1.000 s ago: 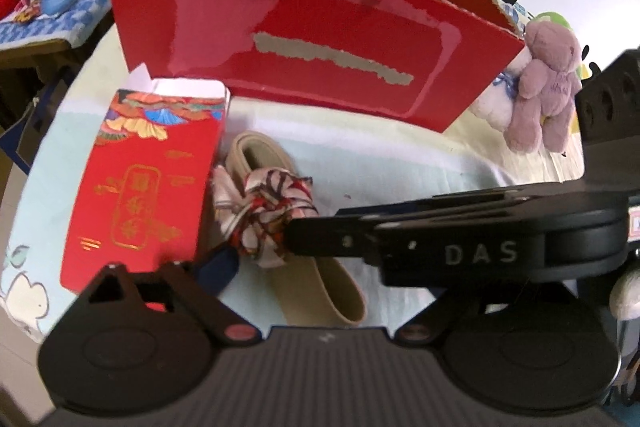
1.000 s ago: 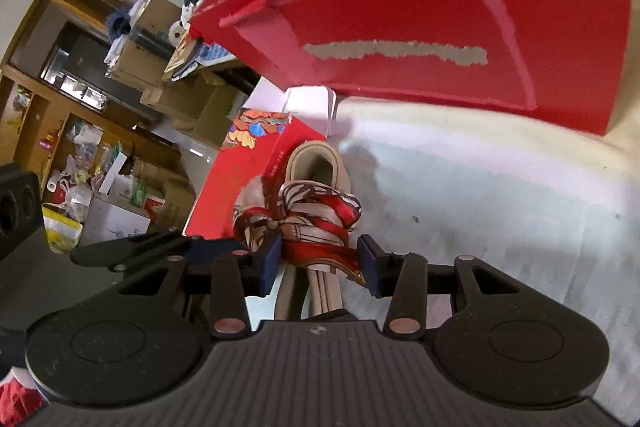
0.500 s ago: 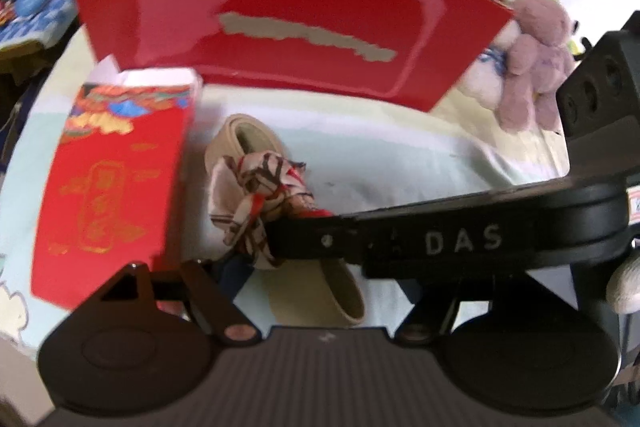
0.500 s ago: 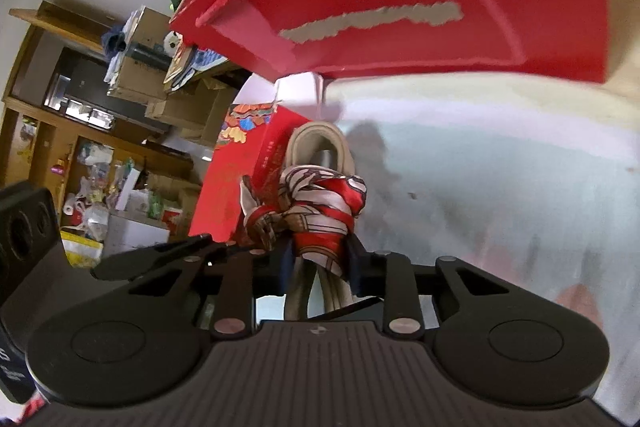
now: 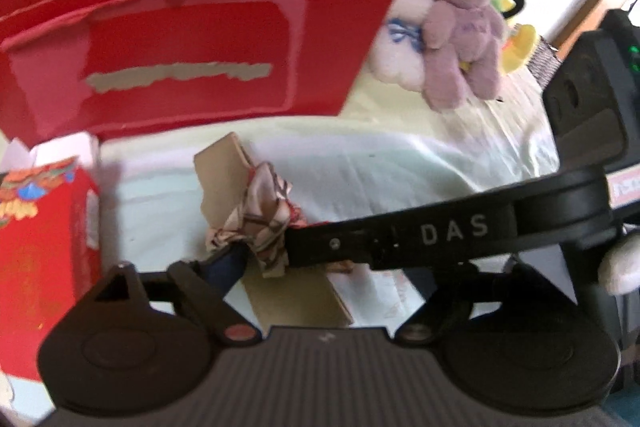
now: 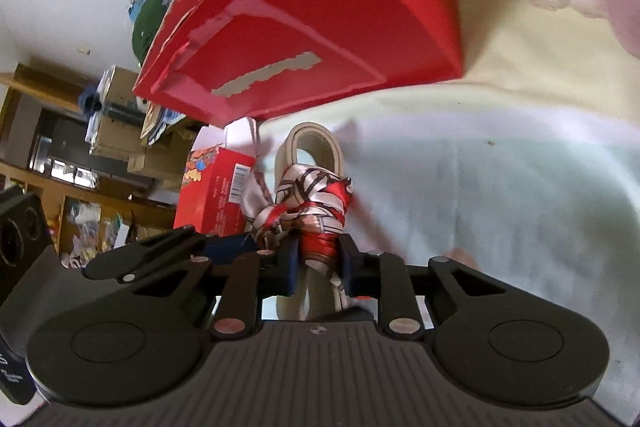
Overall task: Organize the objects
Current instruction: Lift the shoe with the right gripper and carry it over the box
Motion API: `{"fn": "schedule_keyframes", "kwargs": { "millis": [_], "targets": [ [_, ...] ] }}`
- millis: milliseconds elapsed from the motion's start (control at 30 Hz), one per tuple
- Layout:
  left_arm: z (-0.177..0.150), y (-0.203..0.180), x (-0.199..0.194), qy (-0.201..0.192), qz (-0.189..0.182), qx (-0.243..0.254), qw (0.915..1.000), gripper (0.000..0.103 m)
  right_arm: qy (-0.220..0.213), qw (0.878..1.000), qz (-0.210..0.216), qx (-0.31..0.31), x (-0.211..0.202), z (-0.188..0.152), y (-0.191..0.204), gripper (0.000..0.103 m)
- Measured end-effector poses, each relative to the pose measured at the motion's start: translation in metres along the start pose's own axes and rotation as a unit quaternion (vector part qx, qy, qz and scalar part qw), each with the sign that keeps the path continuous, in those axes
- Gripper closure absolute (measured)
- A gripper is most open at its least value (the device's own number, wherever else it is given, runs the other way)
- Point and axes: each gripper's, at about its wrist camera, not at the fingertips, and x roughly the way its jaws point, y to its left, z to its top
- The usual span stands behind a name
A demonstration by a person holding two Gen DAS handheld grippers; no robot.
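Since a second ago the beige band with its knotted scarf has tipped up off the sheet, and the red box looks nearer. Right claw is clenched on the scarf knot, which is what's lifting it. Left claw is right at the knot's other side, probably steadying it, but I can't tell if it's gripping. The open-topped box seems the likely drop spot, beside the red packet.

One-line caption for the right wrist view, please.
Right claw shut on a scarf-tied beige belt, lifted toward the open red box.
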Motion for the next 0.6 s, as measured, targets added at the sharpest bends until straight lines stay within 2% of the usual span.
{"fn": "schedule_keyframes", "kwargs": {
  "millis": [200, 333, 400, 467, 533, 567, 600],
  "targets": [
    [-0.003, -0.005, 0.0, 0.001, 0.011, 0.022, 0.9997, 0.015, -0.002, 1.0, 0.008, -0.004, 0.0, 0.002, 0.005, 0.076],
    [-0.004, 0.009, 0.001, 0.005, 0.015, -0.006, 0.9999, 0.015, 0.001, 1.0, 0.013, -0.019, 0.008, 0.006, 0.012, 0.071],
    [-0.004, 0.018, 0.002, 0.012, 0.018, -0.026, 0.9994, 0.015, 0.005, 1.0, 0.012, -0.026, 0.015, 0.008, 0.016, 0.064],
    [-0.004, 0.027, 0.004, 0.02, 0.019, -0.045, 0.9986, 0.015, 0.007, 0.999, 0.012, -0.029, 0.021, 0.009, 0.017, 0.061],
    [-0.004, 0.034, 0.007, 0.023, 0.026, -0.059, 0.9976, 0.019, 0.01, 1.0, 0.016, -0.021, 0.026, 0.01, 0.016, 0.06],
    [-0.004, 0.036, 0.007, 0.026, 0.03, -0.062, 0.9973, 0.025, 0.013, 1.0, 0.019, -0.017, 0.029, 0.01, 0.016, 0.061],
    [-0.004, 0.036, 0.008, 0.024, 0.031, -0.059, 0.9975, 0.026, 0.016, 1.0, 0.019, -0.017, 0.03, 0.01, 0.016, 0.062]
  ]
}}
